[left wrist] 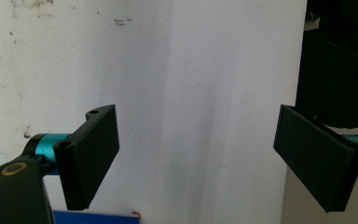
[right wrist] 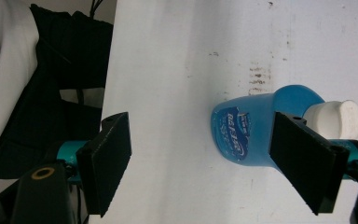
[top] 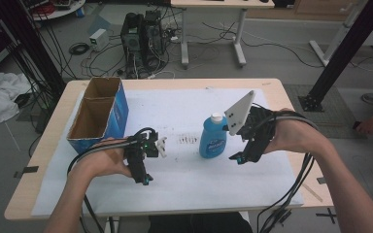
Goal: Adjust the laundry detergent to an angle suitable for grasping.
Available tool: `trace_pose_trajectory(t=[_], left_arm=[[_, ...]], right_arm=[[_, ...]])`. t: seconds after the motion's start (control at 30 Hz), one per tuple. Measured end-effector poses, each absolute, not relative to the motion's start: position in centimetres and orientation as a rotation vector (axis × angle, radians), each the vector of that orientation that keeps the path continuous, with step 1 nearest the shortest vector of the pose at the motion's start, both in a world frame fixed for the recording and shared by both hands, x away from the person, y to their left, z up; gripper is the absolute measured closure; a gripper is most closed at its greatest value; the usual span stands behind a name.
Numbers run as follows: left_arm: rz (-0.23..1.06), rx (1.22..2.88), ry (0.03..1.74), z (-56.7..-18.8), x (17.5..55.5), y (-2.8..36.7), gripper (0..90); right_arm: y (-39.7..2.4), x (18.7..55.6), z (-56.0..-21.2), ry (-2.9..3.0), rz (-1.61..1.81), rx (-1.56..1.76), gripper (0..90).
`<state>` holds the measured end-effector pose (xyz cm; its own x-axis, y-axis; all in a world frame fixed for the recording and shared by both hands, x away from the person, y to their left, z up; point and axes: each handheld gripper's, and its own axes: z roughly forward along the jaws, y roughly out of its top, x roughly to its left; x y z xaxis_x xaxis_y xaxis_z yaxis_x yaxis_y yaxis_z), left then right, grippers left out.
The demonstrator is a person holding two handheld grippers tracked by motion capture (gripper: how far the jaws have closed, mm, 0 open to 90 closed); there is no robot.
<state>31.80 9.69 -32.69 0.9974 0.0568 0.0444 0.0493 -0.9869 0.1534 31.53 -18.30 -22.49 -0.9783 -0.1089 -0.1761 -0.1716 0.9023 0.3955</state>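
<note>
Blue plastic bottle with white cap (top: 212,138) seen upright on white sheet (top: 184,109), mid-table, just beside right hand-held black gripper (top: 236,158). Bottle partly overlapped by one jaw in right gripper view, not clamped. Jaws spread wide, nothing gripped. Left black gripper (top: 144,180) likewise held wide open, empty, over sheet.

bottle (right wrist: 247,135) base behind claw (right one)
</note>
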Motion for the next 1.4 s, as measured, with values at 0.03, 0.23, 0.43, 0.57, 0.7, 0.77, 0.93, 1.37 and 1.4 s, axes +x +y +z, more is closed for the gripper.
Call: trace_pose_trajectory(t=[0.03, 0.23, 0.43, 0.57, 0.7, 0.77, 0.93, 1.37, 1.4], left_arm=[[0.076, 2.993, 0.07, -32.7, 31.8, 9.7, 14.3], [0.075, 2.988, 0.08, -32.7, 31.8, 9.7, 14.3], [0.079, 2.991, 0.075, -32.6, 31.8, 9.6, 14.3], [0.089, 2.993, 0.073, -32.5, 31.8, 9.6, 14.3], [0.084, 2.989, 0.077, -32.5, 31.8, 9.7, 14.3], [0.084, 2.988, 0.079, -32.5, 31.8, 9.7, 14.3], [0.071, 2.986, 0.09, -32.3, 31.7, 9.5, 14.3], [0.085, 2.981, 0.095, -31.6, 31.5, 9.3, 14.3], [0.085, 2.985, 0.094, -31.6, 31.5, 9.4, 14.3]], right_arm=[[-18.3, 31.5, -22.5, 2.917, 0.624, -0.217, 20.3], [-18.4, 31.5, -22.5, 2.914, 0.622, -0.215, 20.4], [-18.5, 31.5, -22.4, 2.914, 0.621, -0.204, 20.3], [-18.5, 31.5, -22.4, 2.915, 0.624, -0.205, 20.3], [-18.4, 31.5, -22.5, 2.912, 0.626, -0.205, 20.4], [-18.4, 31.4, -22.5, 2.909, 0.629, -0.203, 20.3], [-18.4, 31.2, -22.5, 2.908, 0.623, -0.203, 20.4], [-18.6, 31.1, -22.0, 2.911, 0.607, -0.225, 20.3], [-18.6, 31.1, -22.0, 2.91, 0.608, -0.228, 20.3]])
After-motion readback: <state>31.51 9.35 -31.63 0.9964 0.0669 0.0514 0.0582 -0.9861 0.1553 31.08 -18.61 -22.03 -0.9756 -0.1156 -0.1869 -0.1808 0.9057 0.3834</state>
